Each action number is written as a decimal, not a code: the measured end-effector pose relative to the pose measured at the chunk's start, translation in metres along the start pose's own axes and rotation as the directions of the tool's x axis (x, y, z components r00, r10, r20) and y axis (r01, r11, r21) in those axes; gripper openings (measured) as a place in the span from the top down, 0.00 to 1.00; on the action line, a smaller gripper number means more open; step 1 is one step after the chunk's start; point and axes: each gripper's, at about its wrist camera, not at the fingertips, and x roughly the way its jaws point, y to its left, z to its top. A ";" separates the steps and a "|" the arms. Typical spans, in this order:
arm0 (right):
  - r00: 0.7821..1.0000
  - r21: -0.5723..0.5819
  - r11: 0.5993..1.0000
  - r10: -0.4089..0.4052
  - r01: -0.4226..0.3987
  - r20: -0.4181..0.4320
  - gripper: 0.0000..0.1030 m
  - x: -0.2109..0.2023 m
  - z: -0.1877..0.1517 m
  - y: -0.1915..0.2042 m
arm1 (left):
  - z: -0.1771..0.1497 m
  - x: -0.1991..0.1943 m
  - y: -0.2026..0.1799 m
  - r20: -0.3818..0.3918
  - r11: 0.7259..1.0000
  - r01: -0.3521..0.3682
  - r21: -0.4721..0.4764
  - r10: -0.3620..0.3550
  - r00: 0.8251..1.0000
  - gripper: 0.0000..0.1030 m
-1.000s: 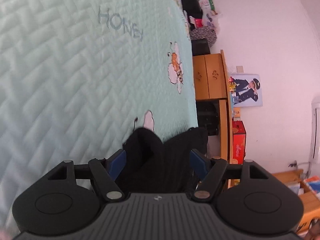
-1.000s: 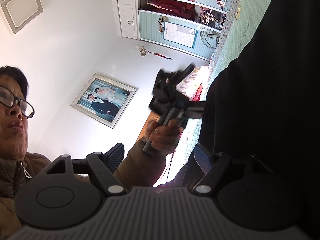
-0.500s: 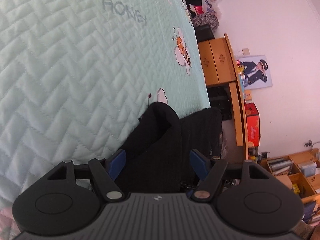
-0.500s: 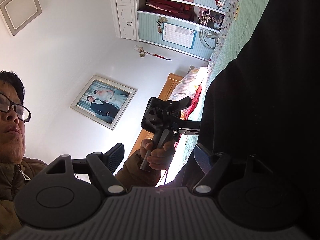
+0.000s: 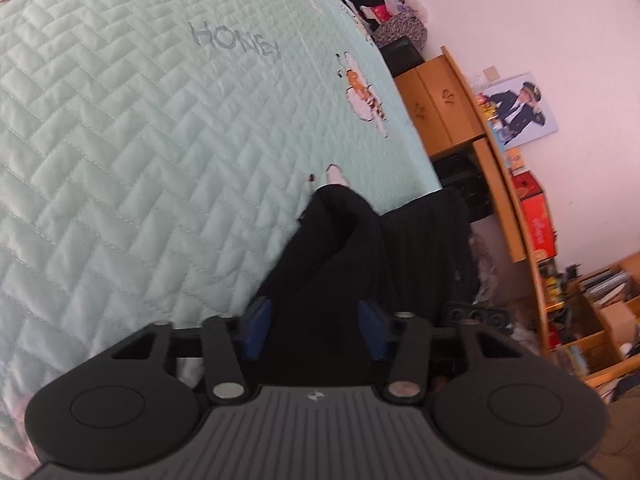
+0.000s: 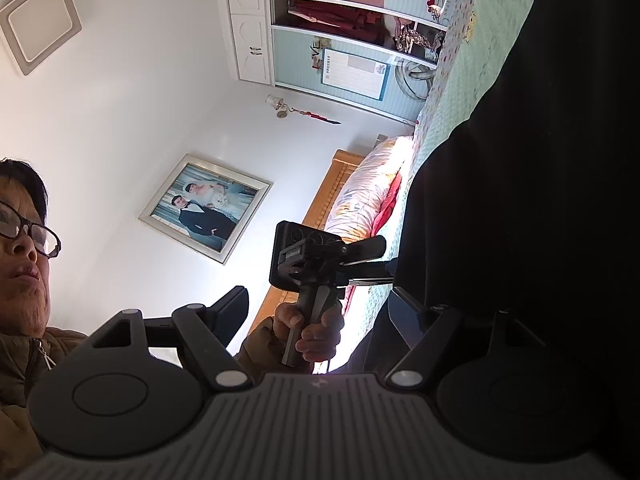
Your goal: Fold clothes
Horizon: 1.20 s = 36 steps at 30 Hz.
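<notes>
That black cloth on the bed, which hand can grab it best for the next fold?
Probably the left. The left gripper already has the black cloth between its closing jaws, over the green quilt. The right gripper stands wide open, with cloth only beside one finger.

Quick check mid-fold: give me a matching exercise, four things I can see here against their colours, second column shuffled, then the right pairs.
Things:
1. garment between the left gripper's closing jaws
2. quilt on the bed
3. cabinet by the wall
4. box on the shelf

Colours:
A. red
B. pale green
C. black
D. orange wood

Pairs: 1-C, 2-B, 3-D, 4-A
</notes>
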 end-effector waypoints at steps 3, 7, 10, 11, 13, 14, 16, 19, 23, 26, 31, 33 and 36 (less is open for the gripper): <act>1.000 0.003 1.000 -0.020 0.020 0.008 0.25 0.000 0.000 0.004 | -0.006 0.000 -0.003 0.031 0.998 -0.045 0.039 0.044 0.999 0.83; 0.997 0.028 0.998 -0.058 0.057 0.052 0.18 0.004 0.008 0.020 | -0.022 -0.002 -0.004 0.100 0.996 -0.077 0.041 0.073 0.992 0.90; 0.994 -0.027 0.996 -0.080 0.082 0.076 0.18 0.018 0.026 0.046 | -0.031 -0.006 -0.007 0.149 0.994 -0.099 0.037 0.092 0.985 0.95; 0.990 -0.063 0.989 -0.131 0.135 0.059 0.18 0.030 0.035 0.055 | -0.033 -0.007 -0.008 0.166 0.994 -0.108 0.035 0.101 0.981 0.95; 0.976 -0.103 0.971 -0.216 0.216 0.017 0.18 0.054 0.051 0.058 | -0.037 -0.012 -0.010 0.202 0.993 -0.114 0.028 0.106 0.974 0.95; 0.970 -0.113 0.964 -0.242 0.240 -0.003 0.18 0.066 0.057 0.057 | -0.040 -0.013 -0.009 0.218 0.994 -0.111 0.019 0.104 0.970 0.95; 0.967 -0.096 0.965 -0.249 0.244 -0.043 0.18 0.085 0.069 0.045 | -0.043 -0.015 -0.008 0.249 0.993 -0.118 0.008 0.112 0.962 0.95; 0.920 -0.083 0.919 -0.390 0.386 -0.042 0.54 0.085 0.079 0.000 | -0.048 -0.016 0.003 0.270 0.993 -0.119 -0.027 0.122 0.955 0.95; 0.908 -0.019 0.908 -0.419 0.419 0.015 1.00 0.065 0.077 -0.032 | -0.053 -0.015 0.015 0.285 0.993 -0.097 -0.063 0.111 0.952 0.95; 0.902 -0.037 0.901 -0.431 0.431 0.022 1.00 0.067 0.075 -0.032 | -0.057 -0.018 0.014 0.315 0.992 -0.102 -0.071 0.119 0.942 0.94; 0.871 -0.071 0.868 -0.486 0.491 0.078 1.00 0.065 0.065 -0.024 | -0.067 -0.026 0.016 0.379 0.984 -0.146 -0.099 0.173 0.909 0.94; 0.855 -0.080 0.853 -0.508 0.516 0.101 1.00 0.064 0.062 -0.022 | -0.070 -0.032 0.022 0.393 0.980 -0.144 -0.139 0.188 0.900 0.98; 0.839 -0.102 0.833 -0.533 0.543 0.112 1.00 0.066 0.060 -0.022 | -0.072 -0.044 0.019 0.420 0.977 -0.157 -0.145 0.205 0.884 0.98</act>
